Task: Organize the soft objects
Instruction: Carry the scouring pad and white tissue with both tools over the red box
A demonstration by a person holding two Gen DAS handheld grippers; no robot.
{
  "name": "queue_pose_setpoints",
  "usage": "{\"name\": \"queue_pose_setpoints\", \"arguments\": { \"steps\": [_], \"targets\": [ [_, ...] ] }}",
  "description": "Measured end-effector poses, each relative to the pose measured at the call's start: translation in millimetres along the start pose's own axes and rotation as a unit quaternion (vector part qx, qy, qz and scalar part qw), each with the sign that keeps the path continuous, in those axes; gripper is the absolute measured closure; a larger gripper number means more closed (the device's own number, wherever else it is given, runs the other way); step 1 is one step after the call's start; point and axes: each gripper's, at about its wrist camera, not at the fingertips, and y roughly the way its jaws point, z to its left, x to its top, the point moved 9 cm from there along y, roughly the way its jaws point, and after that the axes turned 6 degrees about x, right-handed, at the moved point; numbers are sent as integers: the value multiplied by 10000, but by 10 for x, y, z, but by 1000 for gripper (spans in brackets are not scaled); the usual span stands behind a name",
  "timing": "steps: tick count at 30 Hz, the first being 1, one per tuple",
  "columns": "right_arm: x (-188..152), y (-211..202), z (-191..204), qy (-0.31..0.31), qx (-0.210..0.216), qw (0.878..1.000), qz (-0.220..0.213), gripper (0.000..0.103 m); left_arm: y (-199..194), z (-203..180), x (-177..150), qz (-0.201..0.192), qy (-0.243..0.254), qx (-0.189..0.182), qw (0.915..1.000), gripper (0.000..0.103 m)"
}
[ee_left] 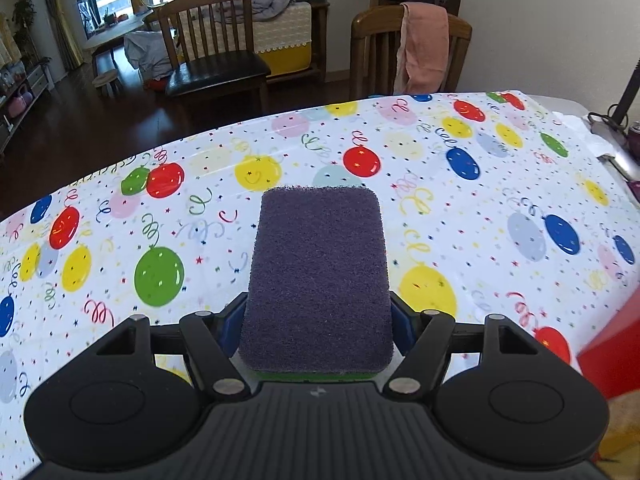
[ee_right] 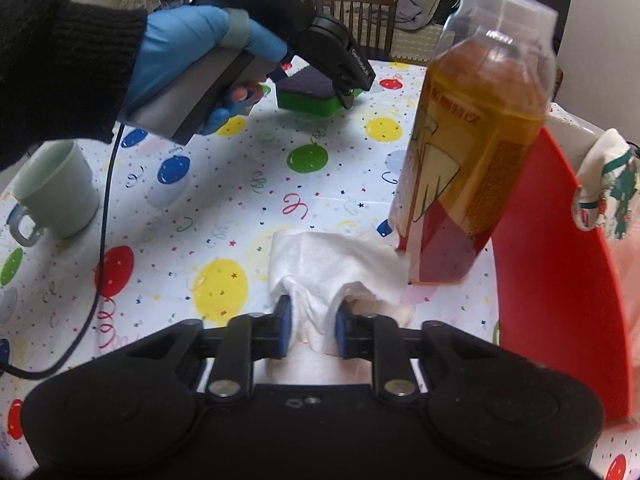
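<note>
Purple-topped green rectangular sponge [ee_left: 318, 276] was gripped lengthwise by left tongs [ee_left: 318, 322]; crumpled white tissue [ee_right: 334, 264] was pinched by right tongs [ee_right: 311, 330], red tray [ee_right: 560, 260] just rightward.

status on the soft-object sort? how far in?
Early to mid. Done: one patterned cloth item appears to sit in the red bin. In hand: the left tool is shut on the sponge, held above the tablecloth; the right tool pinches the white tissue beside the bottle. Left: getting both into the bin.
</note>
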Motion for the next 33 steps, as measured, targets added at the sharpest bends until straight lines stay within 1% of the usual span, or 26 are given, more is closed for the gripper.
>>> {"name": "queue_pose_setpoints", "arguments": {
  "steps": [3, 8, 11, 21, 28, 33],
  "targets": [
    [8, -106, 27, 3, -8, 10000, -58, 90, -135, -8, -16, -53, -5, -52, 10000, 33],
    [52, -346, 68, 45, -4, 9997, -249, 91, -406, -8, -54, -110, -111, -210, 9997, 33],
    [69, -500, 80, 67, -22, 9992, -388, 91, -602, 1, -73, -226, -72, -240, 9994, 33],
    [122, -1059, 29, 431, -11, 9959, -797, 91, -1290, 54, -166, -433, -107, -437, 9981, 33],
    [150, -1455, 3, 525, -37, 9933, -1026, 91, -1798, 114, -238, -697, -132, -631, 9955, 33],
    [174, -1726, -63, 603, -71, 9912, -1179, 91, -2163, 115, -307, -914, -26, -765, 9929, 33]
  ]
}}
